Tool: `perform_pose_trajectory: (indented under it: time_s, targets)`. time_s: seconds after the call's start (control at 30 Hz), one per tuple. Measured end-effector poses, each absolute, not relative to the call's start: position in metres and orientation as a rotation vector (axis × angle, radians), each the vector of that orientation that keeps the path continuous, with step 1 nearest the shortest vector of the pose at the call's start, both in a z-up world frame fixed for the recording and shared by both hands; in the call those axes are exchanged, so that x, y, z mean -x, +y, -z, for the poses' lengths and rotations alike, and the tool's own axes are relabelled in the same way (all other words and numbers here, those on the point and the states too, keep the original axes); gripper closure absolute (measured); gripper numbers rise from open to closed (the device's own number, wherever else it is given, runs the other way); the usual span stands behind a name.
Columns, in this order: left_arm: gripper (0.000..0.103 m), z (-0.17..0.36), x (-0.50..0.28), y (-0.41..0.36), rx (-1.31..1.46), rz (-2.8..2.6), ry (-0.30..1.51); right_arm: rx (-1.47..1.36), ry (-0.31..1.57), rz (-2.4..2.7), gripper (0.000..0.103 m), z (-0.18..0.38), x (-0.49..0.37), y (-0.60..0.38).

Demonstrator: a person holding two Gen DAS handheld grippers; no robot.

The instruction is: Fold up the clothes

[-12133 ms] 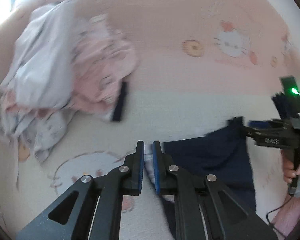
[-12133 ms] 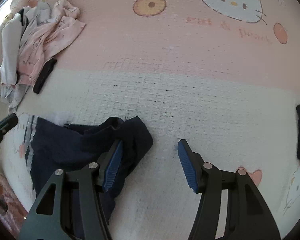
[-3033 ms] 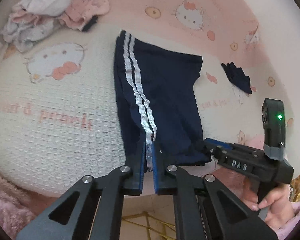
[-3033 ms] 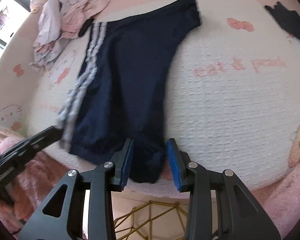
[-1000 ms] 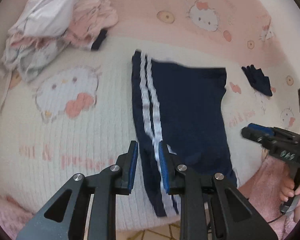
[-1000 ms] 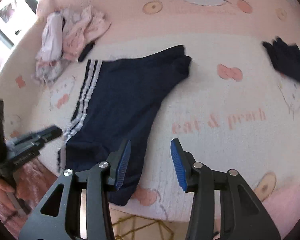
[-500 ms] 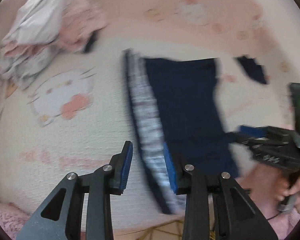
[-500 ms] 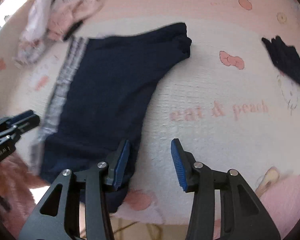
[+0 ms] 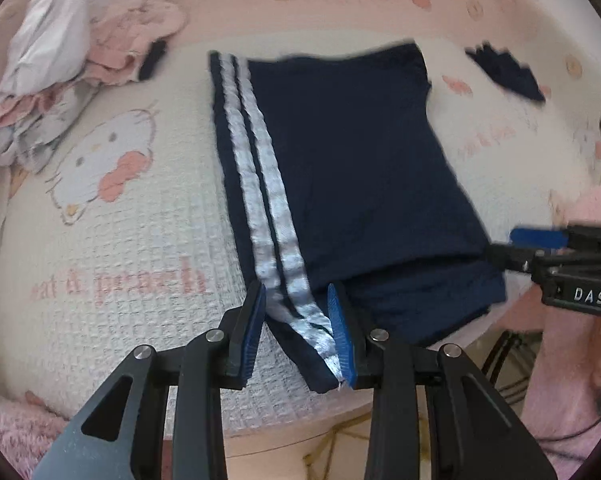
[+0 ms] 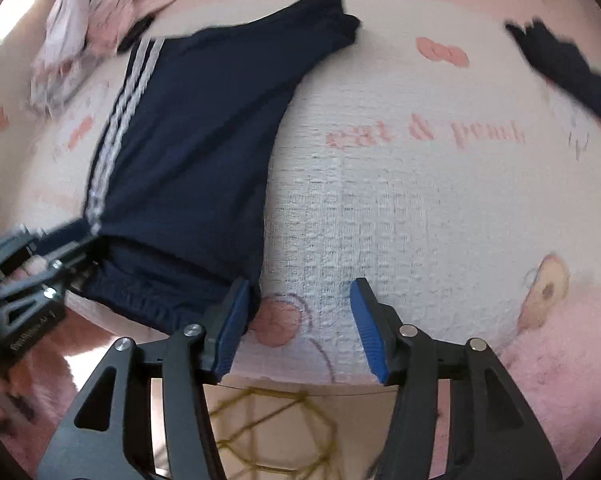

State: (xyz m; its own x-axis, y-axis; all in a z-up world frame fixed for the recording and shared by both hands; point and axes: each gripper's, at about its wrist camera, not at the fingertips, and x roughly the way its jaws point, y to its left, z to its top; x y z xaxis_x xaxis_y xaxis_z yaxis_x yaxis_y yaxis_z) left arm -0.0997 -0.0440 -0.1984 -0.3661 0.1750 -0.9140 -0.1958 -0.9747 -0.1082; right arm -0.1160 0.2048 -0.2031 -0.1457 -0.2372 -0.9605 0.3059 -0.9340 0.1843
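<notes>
Navy shorts with two white side stripes (image 9: 340, 160) lie flat on the pink-and-white blanket (image 9: 120, 240), waistband at the near edge, also in the right wrist view (image 10: 188, 140). My left gripper (image 9: 296, 332) is open, its jaws straddling the striped near corner of the shorts. My right gripper (image 10: 296, 328) is open and empty at the blanket's near edge, its left pad beside the other near corner of the shorts. Each gripper shows in the other's view: the right one (image 9: 540, 240), the left one (image 10: 40, 256).
A pile of pink and white clothes (image 9: 72, 68) lies at the far left. A small dark garment (image 9: 504, 72) lies at the far right, also in the right wrist view (image 10: 560, 64). The blanket's near edge (image 10: 300, 376) drops off to a gold wire frame (image 10: 268, 428).
Both grippers have let go of the shorts and opened wider. The shorts now lie spread flat, and both grippers have come closer to the near corners.
</notes>
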Motion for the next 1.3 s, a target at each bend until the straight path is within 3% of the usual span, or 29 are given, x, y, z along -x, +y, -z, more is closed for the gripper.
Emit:
perform_pose_trajectory:
  time_s: [0.13,0.27,0.3,0.33,0.37,0.6,0.87,1.07,1.3]
  targets:
    - [0.067,0.195,0.095,-0.046,1.611,-2.418,-0.026,-1.659,0.045,2.154,0.051,0.185,0.108,0.199]
    - [0.067,0.201,0.094,-0.049,1.671,-2.427,-0.001,-1.723,0.193,2.137,0.051,0.199,0.098,0.179]
    - [0.065,0.206,0.095,-0.05,1.707,-2.438,0.031,-1.758,0.213,2.139,0.051,0.204,0.098,0.181]
    - [0.055,0.21,0.096,-0.052,1.742,-2.448,0.064,-1.788,0.216,2.14,0.051,0.208,0.098,0.183]
    - [0.052,0.211,0.096,-0.053,1.752,-2.456,0.067,-1.8,0.188,2.144,0.051,0.207,0.099,0.187]
    - [0.052,0.193,0.091,-0.055,1.611,-2.447,-0.117,-1.676,0.102,2.2,0.05,0.183,0.094,0.189]
    - [0.047,0.219,0.083,-0.039,1.745,-2.43,0.078,-1.771,0.142,2.142,0.049,0.205,0.095,0.187]
    - [0.047,0.208,0.075,-0.072,1.753,-2.51,-0.145,-1.812,0.065,2.201,0.049,0.199,0.101,0.214]
    - [0.047,0.211,0.062,-0.108,1.72,-2.381,-0.62,-1.795,-0.289,2.047,0.049,0.193,0.089,0.235]
